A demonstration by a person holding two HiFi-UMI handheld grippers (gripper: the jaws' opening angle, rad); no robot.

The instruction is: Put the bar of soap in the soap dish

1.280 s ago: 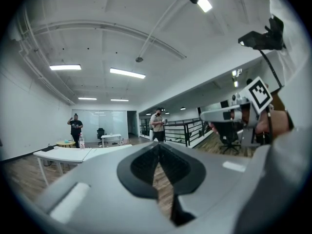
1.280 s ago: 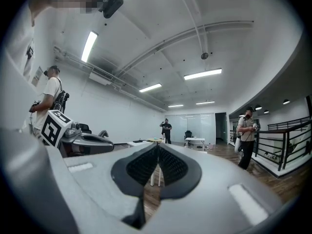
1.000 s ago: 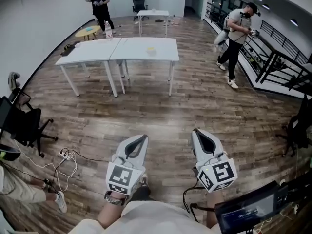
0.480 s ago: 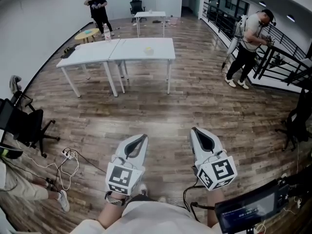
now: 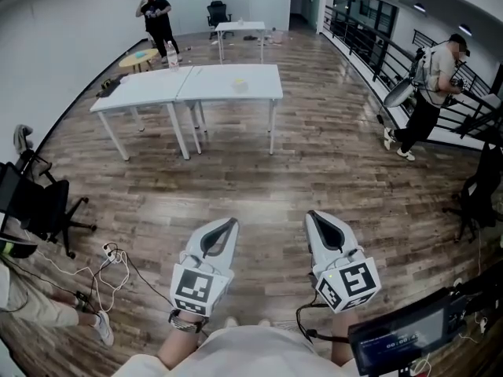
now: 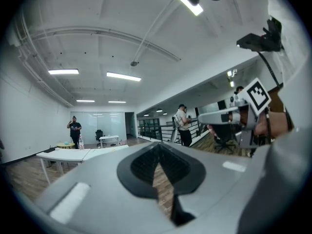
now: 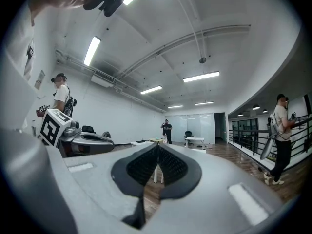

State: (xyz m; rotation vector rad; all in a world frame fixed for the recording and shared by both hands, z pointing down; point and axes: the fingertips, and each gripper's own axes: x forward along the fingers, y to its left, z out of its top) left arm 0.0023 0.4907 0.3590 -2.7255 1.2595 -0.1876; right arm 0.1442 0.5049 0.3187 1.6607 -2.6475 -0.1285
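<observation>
Both grippers are held low in front of me, pointing level over the wooden floor. In the head view my left gripper [image 5: 233,222] and my right gripper [image 5: 313,214] each have their jaws together with nothing between them. The left gripper view [image 6: 158,145] and the right gripper view [image 7: 157,146] show the same. Far ahead stand two white tables [image 5: 157,87] pushed together. A small pale yellow thing [image 5: 240,85] lies on the right-hand one; at this distance I cannot tell whether it is soap or dish.
One person [image 5: 156,16] stands at the back left by a round yellow table [image 5: 139,56]. Another person [image 5: 431,96] is at the right railing [image 5: 369,49]. A black office chair [image 5: 39,203] and floor cables [image 5: 110,256] lie to my left. A screen [image 5: 401,340] sits at lower right.
The person on the right has walked further right along the railing. Both grippers keep their place in the view, still shut.
</observation>
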